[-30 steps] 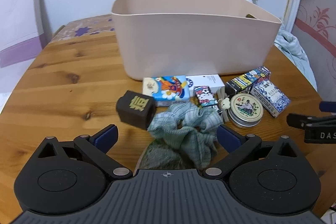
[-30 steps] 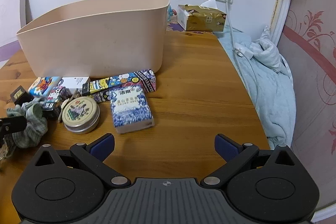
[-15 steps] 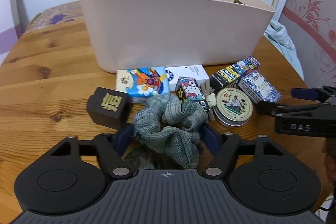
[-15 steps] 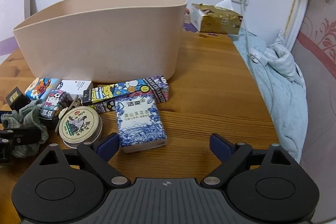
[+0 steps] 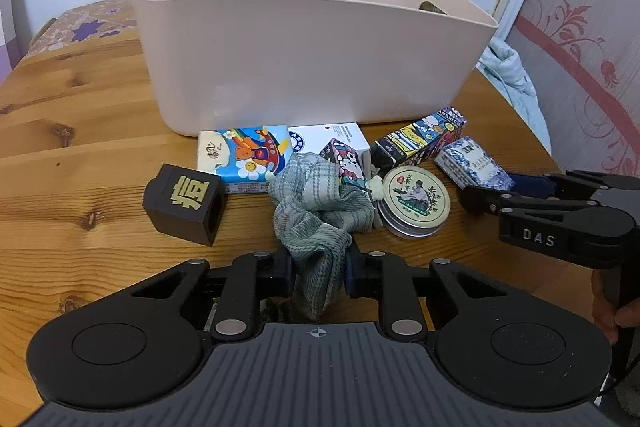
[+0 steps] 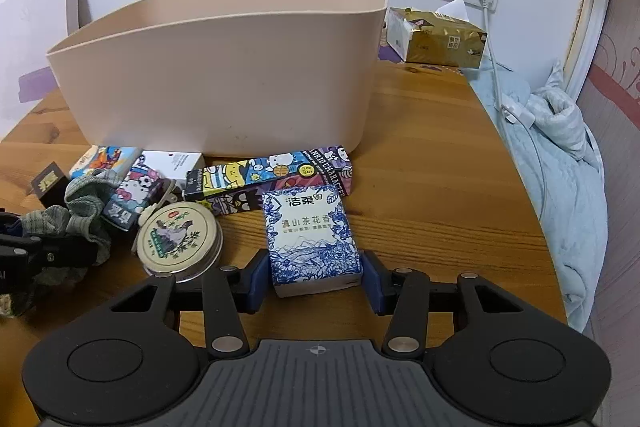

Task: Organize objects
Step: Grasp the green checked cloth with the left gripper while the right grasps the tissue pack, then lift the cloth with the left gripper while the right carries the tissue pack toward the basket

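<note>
A beige bin (image 5: 312, 55) stands on the wooden table (image 5: 80, 131); it also shows in the right wrist view (image 6: 224, 79). In front lie small items. My left gripper (image 5: 318, 269) is shut on a green plaid scrunchie (image 5: 320, 211), which still rests on the table. My right gripper (image 6: 314, 277) has closed onto the near end of a blue-and-white tissue pack (image 6: 310, 235) lying flat on the table. Beside it lie a round tin (image 6: 180, 239) and a long cartoon box (image 6: 272, 175).
A black cube with a gold character (image 5: 184, 203), a colourful tissue pack (image 5: 244, 157), a white box (image 5: 332, 141) and a Hello Kitty box (image 5: 346, 159) lie before the bin. A gold tissue box (image 6: 436, 39) stands at the back right. A blue blanket (image 6: 560, 155) borders the table's right edge.
Both grippers moved forward and closed: the left one onto the scrunchie, the right one around the blue-and-white tissue pack.
</note>
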A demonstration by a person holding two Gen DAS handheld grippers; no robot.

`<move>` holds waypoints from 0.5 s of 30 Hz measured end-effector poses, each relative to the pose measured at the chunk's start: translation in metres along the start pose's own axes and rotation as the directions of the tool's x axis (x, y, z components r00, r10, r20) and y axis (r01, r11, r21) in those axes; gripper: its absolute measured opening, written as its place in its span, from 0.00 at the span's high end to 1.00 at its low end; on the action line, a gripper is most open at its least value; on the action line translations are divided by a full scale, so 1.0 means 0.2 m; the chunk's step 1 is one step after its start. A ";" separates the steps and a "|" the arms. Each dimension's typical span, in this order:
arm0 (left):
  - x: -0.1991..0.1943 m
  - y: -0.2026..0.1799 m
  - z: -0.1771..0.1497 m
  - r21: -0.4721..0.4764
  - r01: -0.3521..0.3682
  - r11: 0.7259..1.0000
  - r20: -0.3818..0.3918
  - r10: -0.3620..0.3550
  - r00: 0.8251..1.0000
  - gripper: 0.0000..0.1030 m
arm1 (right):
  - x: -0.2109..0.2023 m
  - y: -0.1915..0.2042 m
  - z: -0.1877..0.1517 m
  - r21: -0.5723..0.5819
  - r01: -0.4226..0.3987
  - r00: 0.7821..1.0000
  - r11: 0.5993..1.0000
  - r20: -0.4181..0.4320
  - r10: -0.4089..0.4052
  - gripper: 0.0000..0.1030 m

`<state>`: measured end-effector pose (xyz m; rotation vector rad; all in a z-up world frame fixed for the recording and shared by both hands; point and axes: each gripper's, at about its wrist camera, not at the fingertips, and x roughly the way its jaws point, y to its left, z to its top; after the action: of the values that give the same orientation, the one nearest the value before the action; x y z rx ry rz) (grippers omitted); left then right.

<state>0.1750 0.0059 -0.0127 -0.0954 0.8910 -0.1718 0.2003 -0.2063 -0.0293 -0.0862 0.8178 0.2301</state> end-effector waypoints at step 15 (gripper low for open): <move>-0.20 0.03 0.04 0.009 0.022 1.000 0.098 -0.023 0.995 0.81 | -0.21 -0.02 0.00 0.026 0.031 0.996 0.999 0.081 -0.033 0.56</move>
<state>0.1568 0.0203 0.0217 -0.1057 0.7912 -0.1904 0.1730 -0.2174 0.0021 -0.0662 0.7375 0.1921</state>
